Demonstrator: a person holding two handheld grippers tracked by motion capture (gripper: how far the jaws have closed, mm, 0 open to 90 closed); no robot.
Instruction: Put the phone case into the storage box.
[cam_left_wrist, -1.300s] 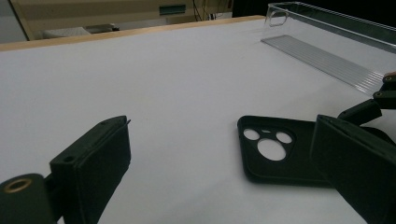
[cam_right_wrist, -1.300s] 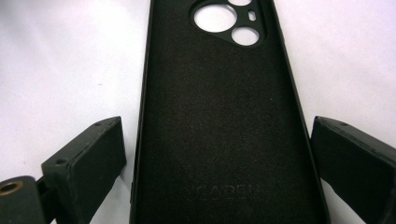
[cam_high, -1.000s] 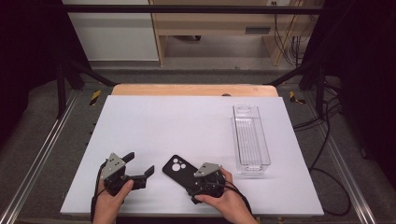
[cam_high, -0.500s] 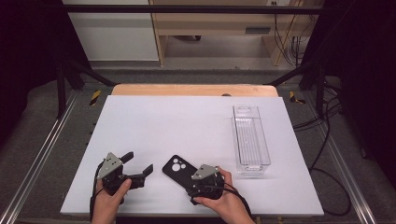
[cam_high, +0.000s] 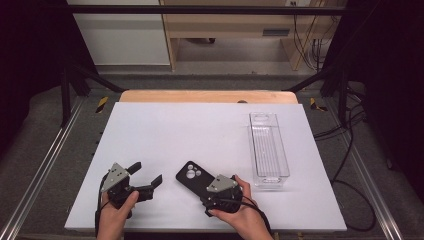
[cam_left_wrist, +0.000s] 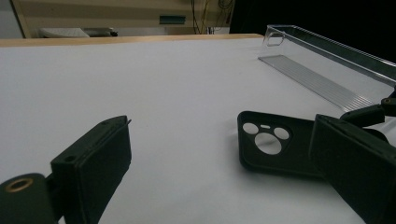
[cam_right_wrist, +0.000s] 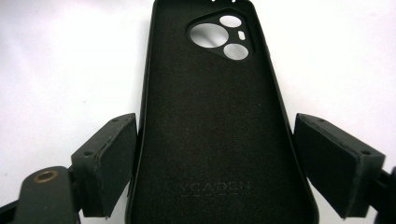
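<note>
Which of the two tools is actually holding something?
The right tool: its jaws are closed on the sides of the black phone case. The left tool stands open over bare table, apart from the case.

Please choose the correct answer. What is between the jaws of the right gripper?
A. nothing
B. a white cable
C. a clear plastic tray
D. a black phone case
D: in the right gripper view, both jaws of the right gripper press on the sides of the black phone case, whose camera cut-outs lie at its far end.

1. We see bare table (cam_high: 165, 130) across the left and middle, open for passing.
2. The clear tray (cam_high: 268, 150) blocks the right side.
3. The phone case (cam_high: 192, 176) lies between our grippers.
</note>
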